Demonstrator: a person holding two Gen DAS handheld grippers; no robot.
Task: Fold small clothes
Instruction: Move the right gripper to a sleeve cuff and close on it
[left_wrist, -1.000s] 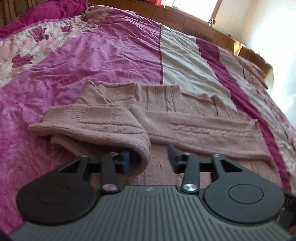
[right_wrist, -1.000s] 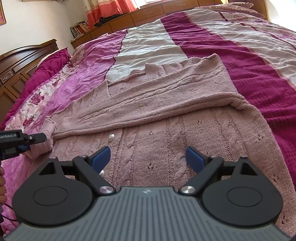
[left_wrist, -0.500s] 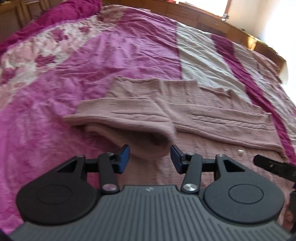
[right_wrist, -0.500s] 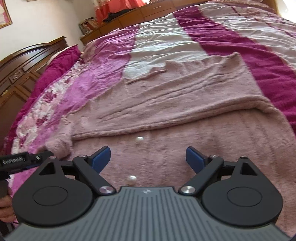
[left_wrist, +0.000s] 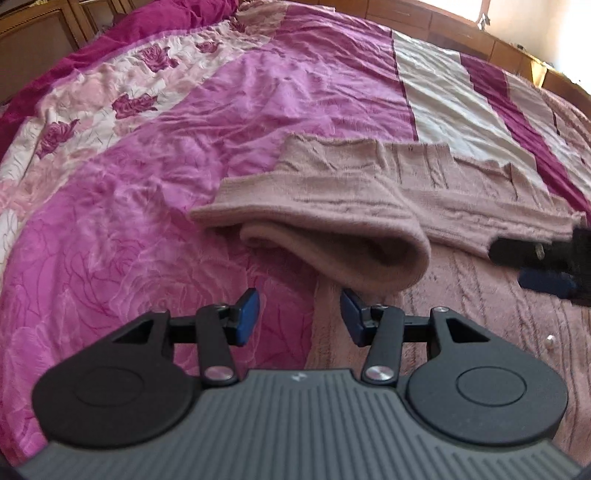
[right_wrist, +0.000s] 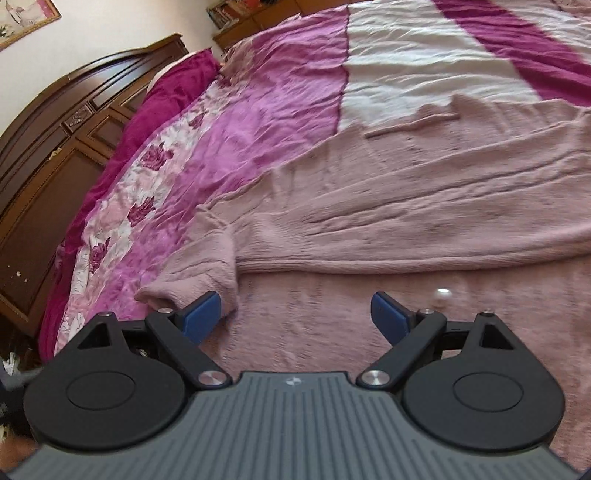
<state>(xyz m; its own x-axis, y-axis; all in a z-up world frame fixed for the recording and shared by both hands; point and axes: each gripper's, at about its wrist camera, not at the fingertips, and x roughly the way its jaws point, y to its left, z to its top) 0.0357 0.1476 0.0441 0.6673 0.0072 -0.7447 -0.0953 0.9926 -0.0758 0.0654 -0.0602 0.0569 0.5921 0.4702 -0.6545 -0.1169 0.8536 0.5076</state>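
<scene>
On my far left I see the dark wooden headboard (right_wrist: 55, 155), and next to it the big pink and purple bedspread (left_wrist: 155, 192) with roses on it. My left gripper (left_wrist: 298, 317) hangs just above the bedspread, right at the left edge of the pink knitted sweater (left_wrist: 461, 206). Its blue pads are apart, about halfway, and there is nothing between them. Just in front of it lies the folded sleeve end (left_wrist: 354, 254), doubled over so it makes a soft, puffy loop on top of the sweater. It looks a bit lumpy to me. Moving right, the sweater is spread flat on the bed, and a sleeve lies folded across its middle. I can see a little white button (right_wrist: 443, 293) on the front. My right gripper (right_wrist: 295, 317) is over the sweater's front, and its pads are spread wide with nothing in them. I think the sleeves are folded in now, so the next step is to fold the body. For that I think I need to go down to the near edge of the sweater, pinch it with both grippers, and lift it over toward the top, slowly, so the puffy sleeve does not slide out.
</scene>
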